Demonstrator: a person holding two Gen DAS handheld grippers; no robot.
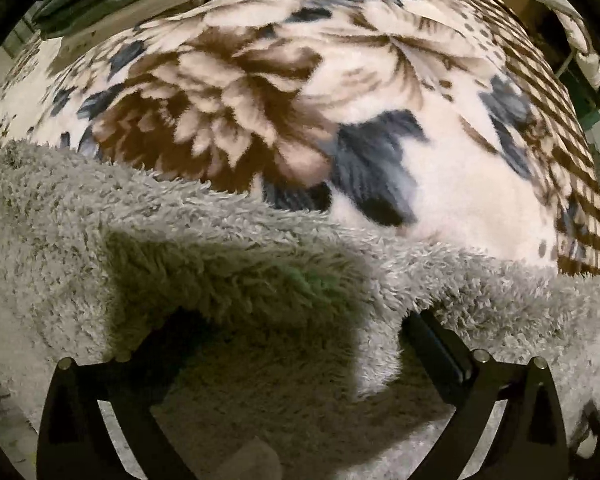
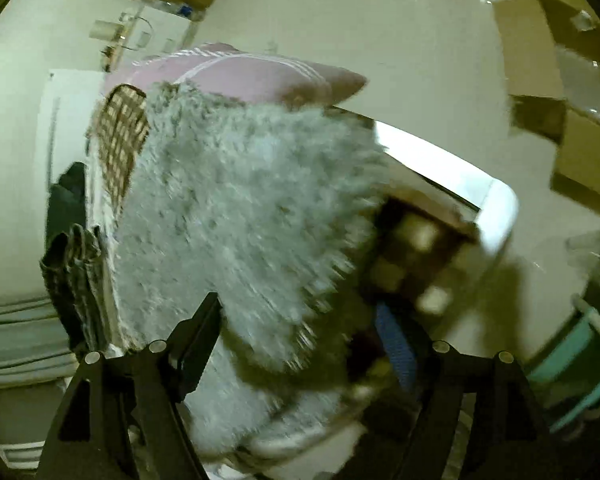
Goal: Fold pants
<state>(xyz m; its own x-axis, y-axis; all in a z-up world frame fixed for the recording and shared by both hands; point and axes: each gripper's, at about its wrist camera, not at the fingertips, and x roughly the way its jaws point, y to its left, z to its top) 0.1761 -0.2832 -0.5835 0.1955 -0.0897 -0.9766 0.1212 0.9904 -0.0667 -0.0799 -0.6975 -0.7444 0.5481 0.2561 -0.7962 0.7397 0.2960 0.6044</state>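
The pants are grey and shaggy. In the left wrist view they (image 1: pixel 140 240) lie over the floral blanket (image 1: pixel 260 100) on the bed. My left gripper (image 1: pixel 296 344) is low over them with its jaws spread wide; a raised fold of fleece sits between the fingers (image 1: pixel 440 344), and whether it is pinched does not show. In the right wrist view the pants (image 2: pixel 240 208) hang up in front of the camera, blurred. My right gripper (image 2: pixel 300 340) has the fleece between its fingers (image 2: pixel 200 324) and appears to hold it.
A stack of folded clothes (image 1: pixel 148 0) lies at the bed's far side. A pink pillow (image 2: pixel 252 76) sits at the bed's end. Cardboard boxes (image 2: pixel 540 52) stand on the pale floor, a teal frame (image 2: pixel 580 368) at right, and dark clothes (image 2: pixel 72 268) at left.
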